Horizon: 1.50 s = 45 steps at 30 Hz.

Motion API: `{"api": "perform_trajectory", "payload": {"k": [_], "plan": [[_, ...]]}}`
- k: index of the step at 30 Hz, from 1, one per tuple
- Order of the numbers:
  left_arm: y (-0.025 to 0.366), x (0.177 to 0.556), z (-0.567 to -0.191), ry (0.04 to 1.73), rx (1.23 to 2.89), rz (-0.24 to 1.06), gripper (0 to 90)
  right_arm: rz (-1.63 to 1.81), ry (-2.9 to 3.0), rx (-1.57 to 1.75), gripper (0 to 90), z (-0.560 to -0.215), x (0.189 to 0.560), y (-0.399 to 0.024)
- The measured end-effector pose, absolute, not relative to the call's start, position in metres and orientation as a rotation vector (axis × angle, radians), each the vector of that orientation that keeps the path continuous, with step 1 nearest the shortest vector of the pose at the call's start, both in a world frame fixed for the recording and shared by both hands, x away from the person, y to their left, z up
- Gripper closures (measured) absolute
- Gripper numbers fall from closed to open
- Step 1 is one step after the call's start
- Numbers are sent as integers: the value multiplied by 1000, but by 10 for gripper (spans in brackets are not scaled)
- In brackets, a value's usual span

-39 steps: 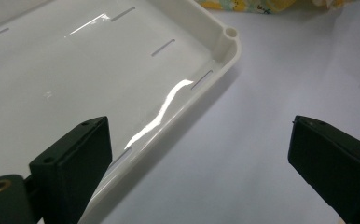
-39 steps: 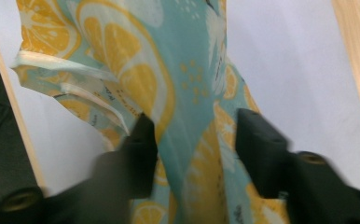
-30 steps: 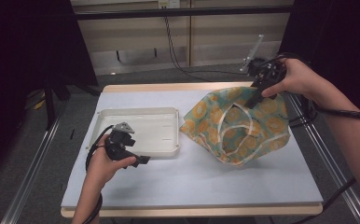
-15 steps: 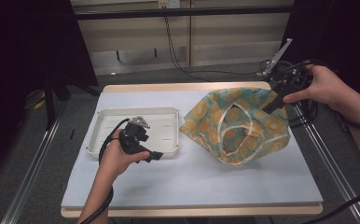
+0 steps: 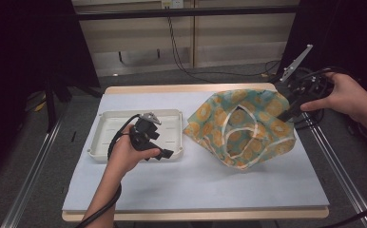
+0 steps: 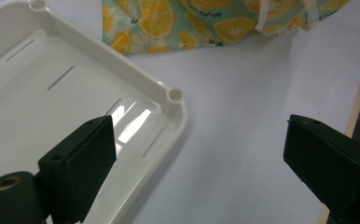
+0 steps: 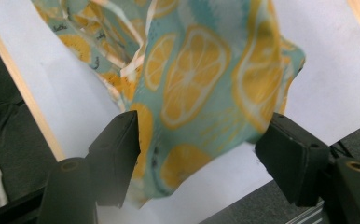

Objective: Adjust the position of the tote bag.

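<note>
The cloth bag (image 5: 241,128) looks like thin, soft woven fabric with a matt lemon-slice print and paler tape-like trim, and it lies in loose folds. The tray (image 5: 106,128) is smooth cream plastic, glossy enough to throw a bright glare off its slotted floor, while the table cover (image 5: 196,180) looks like matt white paper or sheet over a pale wood edge. Both grippers' jaws appear to be matt black plastic, perhaps slightly grainy.

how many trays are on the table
1. The white rectangular plastic tray sits on the left half of the white-covered table, beside the teal fabric bag with orange-slice print; its corner shows in the left gripper view. The bag could hide something small.
</note>
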<state>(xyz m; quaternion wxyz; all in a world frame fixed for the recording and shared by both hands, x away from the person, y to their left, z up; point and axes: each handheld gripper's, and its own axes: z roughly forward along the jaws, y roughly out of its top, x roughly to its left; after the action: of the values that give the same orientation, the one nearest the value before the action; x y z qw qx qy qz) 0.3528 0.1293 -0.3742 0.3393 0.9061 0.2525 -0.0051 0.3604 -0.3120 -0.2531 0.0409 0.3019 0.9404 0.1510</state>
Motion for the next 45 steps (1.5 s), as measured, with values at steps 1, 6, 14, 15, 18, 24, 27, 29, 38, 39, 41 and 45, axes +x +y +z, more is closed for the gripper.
{"api": "perform_trajectory", "payload": {"k": [1, 6, 14, 15, 18, 24, 27, 29, 38, 39, 41, 45], "plan": [[126, 353, -370, 625, 2360, -8, 108, 473, 2870, 936, 307, -254, 357, -316], [120, 354, -360, 556, 2391, 4, 149, 482, 2863, 964, 310, -259, 350, -322], [111, 359, -353, 538, 2381, 9, 184, 485, 2865, 994, 331, -266, 343, -328], [109, 358, -353, 549, 2370, 5, 184, 485, 2865, 994, 331, -266, 343, -328], [105, 360, -349, 537, 2392, 15, 203, 488, 2857, 1016, 334, -266, 339, -332], [99, 368, -336, 547, 2370, 20, 233, 485, 2861, 1004, 370, -269, 337, -333], [93, 372, -332, 527, 2388, 9, 236, 489, 2861, 1026, 404, -270, 337, -333], [90, 372, -330, 525, 2386, 8, 244, 491, 2866, 1007, 411, -271, 339, -334], [73, 380, -314, 511, 2389, -6, 270, 502, 2870, 1014, 494, -275, 342, -332], [73, 380, -314, 511, 2389, -6, 275, 502, 2870, 1014, 494, -275, 342, -332], [72, 381, -312, 509, 2392, -7, 275, 528, 2864, 1027, 517, -273, 342, -333], [70, 382, -310, 510, 2393, -4, 279, 553, 2858, 1039, 580, -273, 341, -334]]}}
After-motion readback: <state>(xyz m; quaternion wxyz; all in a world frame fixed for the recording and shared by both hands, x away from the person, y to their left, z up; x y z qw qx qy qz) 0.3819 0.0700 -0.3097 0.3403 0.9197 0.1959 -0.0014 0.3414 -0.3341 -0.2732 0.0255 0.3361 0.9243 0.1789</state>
